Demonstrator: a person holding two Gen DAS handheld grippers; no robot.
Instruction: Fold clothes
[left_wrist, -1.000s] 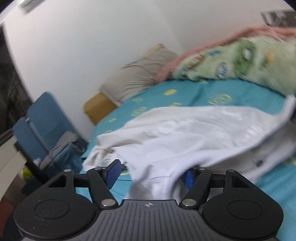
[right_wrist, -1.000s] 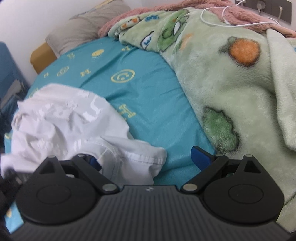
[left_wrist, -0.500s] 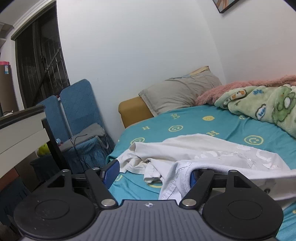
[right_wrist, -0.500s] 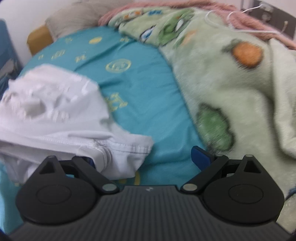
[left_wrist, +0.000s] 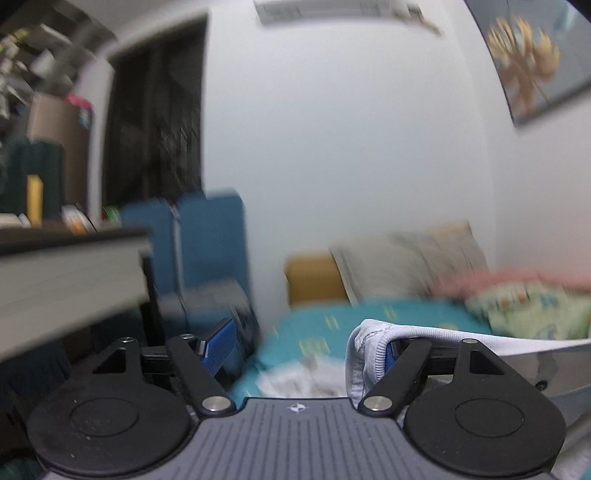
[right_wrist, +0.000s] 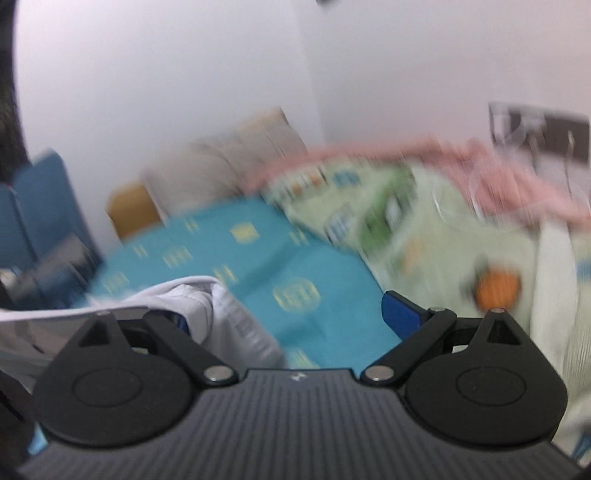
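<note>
Both grippers have their jaws spread wide, yet each carries the white shirt (left_wrist: 373, 347) hooked over one finger. On the left gripper (left_wrist: 306, 347) the ribbed hem wraps its right finger; on the right gripper (right_wrist: 291, 317) the cloth drapes over its left finger (the blue pad is nearly covered). Fabric stretches taut between them, lifted above the near edge of the bed (right_wrist: 306, 269). More cloth seems to hang below, though blur hides it. A blanket (right_wrist: 424, 221) lies along the bed's right side.
</note>
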